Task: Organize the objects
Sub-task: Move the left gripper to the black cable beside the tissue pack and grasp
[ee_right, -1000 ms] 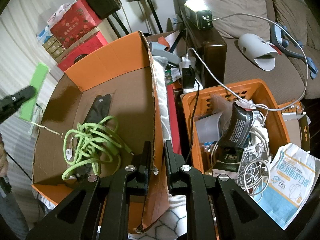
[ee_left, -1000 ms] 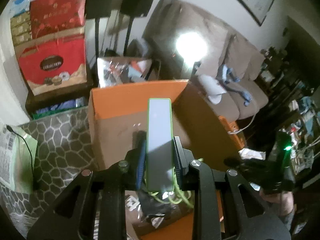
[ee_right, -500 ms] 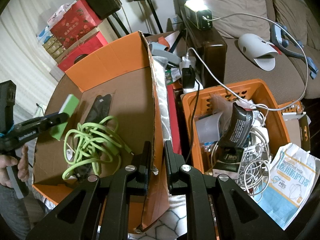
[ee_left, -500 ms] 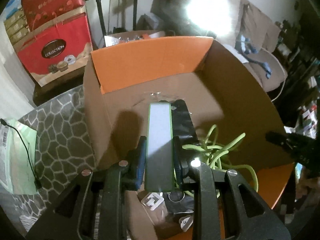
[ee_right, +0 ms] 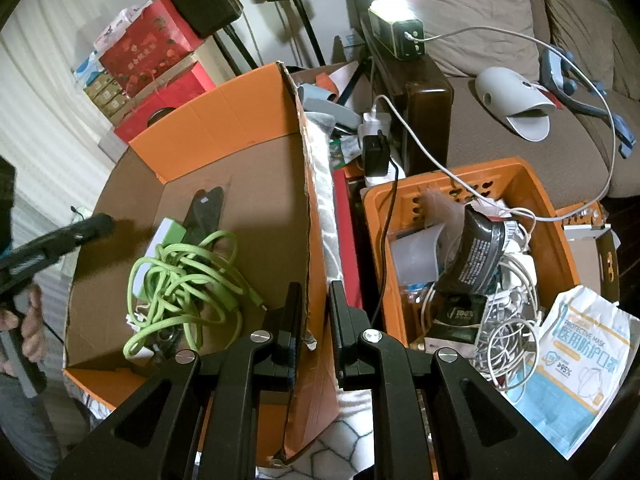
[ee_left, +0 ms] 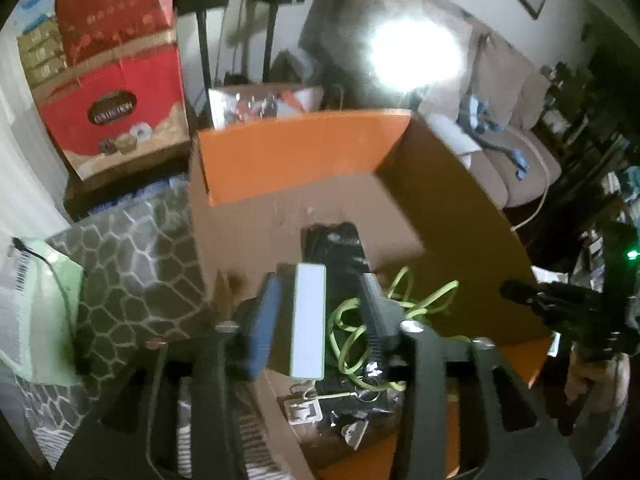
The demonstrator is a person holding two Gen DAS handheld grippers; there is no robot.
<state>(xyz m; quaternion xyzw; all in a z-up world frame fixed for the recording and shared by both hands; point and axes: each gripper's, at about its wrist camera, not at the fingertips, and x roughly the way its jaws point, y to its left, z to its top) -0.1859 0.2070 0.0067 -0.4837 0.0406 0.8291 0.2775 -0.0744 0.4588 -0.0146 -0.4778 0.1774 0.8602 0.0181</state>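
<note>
**Green-edged block let go inside the cardboard box**

In the left wrist view the left gripper (ee_left: 320,312) sits at lower centre, pointing steeply down into the cardboard box (ee_left: 304,152), whose orange back wall crosses the middle of the frame. Its jaws have just been opening: the blue-padded finger (ee_left: 262,328) and the dark finger opposite stand apart from the white block with green edges (ee_left: 308,320), with a visible gap on either side, so the claw is released and nothing is pinched. The block lies lengthwise between the fingers, over the box floor beside the tangled green cable (ee_left: 360,328) and in front of a flat black item (ee_left: 336,248).

In the right wrist view the same block (ee_right: 166,236) rests on the box floor at centre left, touching the cable coil (ee_right: 184,280) and just beside the black item (ee_right: 204,216). The left gripper's tip (ee_right: 86,228) enters from the left edge, with a hand (ee_right: 24,320) wrapped round its handle at lower left.

The right gripper (ee_right: 316,316) fills the lower centre of its own view, angled downward, its jaws clenched on the upright right-hand wall of the cardboard box (ee_right: 308,200), one finger inside and one outside. To its right stands the orange crate (ee_right: 532,184), heaped with white cords, a dark pouch and small packets; a face-mask packet (ee_right: 576,360) lies at lower right.
</note>
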